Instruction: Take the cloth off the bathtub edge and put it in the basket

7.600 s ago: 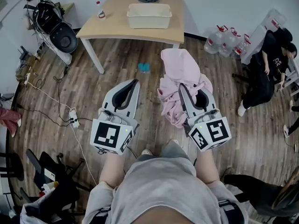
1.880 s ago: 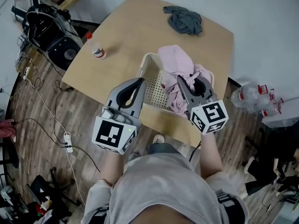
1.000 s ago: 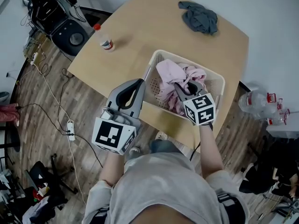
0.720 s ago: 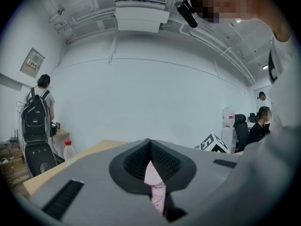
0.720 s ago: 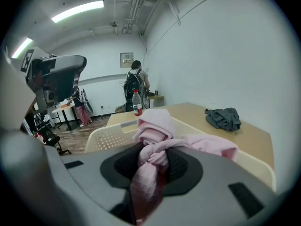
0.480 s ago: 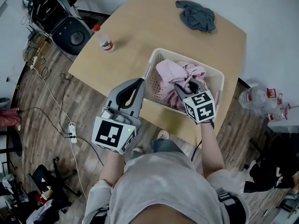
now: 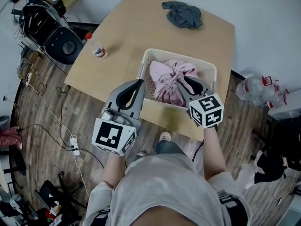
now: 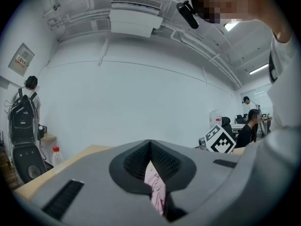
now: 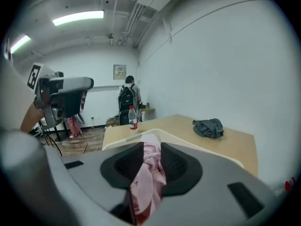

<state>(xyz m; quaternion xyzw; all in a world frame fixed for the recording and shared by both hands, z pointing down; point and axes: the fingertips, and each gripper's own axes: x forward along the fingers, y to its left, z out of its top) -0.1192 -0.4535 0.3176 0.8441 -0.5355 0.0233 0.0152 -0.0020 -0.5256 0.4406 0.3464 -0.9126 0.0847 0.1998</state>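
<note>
A pink cloth (image 7: 167,74) lies bunched in the cream perforated basket (image 7: 176,53) on the wooden table (image 7: 131,27). My right gripper (image 7: 194,82) hovers over the basket's near right part. Its jaws have just been opening and stand apart. In the right gripper view, the pink cloth (image 9: 149,166) shows in the gap between the right gripper's (image 9: 151,147) jaws. My left gripper (image 7: 138,82) is shut, its tips touching, at the basket's near left corner. A strip of pink cloth (image 8: 156,187) shows behind the left gripper's (image 8: 150,141) shut jaws. No bathtub is in view.
A grey cloth (image 7: 182,14) lies at the table's far side, and a small bottle (image 7: 98,51) stands near its left edge. Water jugs (image 7: 256,86) stand on the floor at the right. A black seat (image 7: 61,41) and cables (image 7: 70,140) are at the left.
The right gripper has risen out of the basket and drawn back toward me with its jaws wider. The pink cloth stays in the basket. The left gripper has hardly moved.
</note>
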